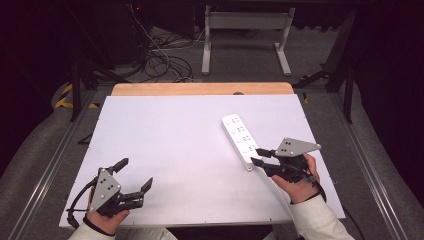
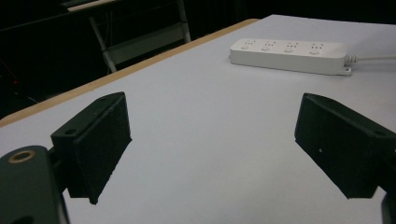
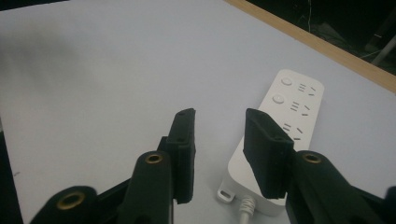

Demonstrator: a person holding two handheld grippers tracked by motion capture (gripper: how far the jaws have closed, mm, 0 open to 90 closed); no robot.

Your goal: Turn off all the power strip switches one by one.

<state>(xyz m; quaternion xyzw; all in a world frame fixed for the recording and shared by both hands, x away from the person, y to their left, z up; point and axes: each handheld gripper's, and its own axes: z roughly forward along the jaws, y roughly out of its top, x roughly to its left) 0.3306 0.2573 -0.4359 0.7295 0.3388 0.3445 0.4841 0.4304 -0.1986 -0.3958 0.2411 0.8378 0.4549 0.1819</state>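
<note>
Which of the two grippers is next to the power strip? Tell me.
The right gripper, at the cord end of the white power strip. The left gripper sits far off near the table's front left corner, jaws wide open.

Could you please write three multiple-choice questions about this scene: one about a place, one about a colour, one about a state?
1. Where on the table does the power strip lie?
A. at its left edge
B. in its right half, in front of the right tool
C. on the floor

2. What colour is the power strip?
A. white
B. red
C. black

3. How do the jaws of the left tool stand?
A. shut on the power strip
B. shut on a cup
C. wide open with nothing between them

Answers: 1 B, the high view shows it right of the middle, by that tool. 2 A, its body is white in every view. 3 C, the left gripper view shows only bare table between them.
</note>
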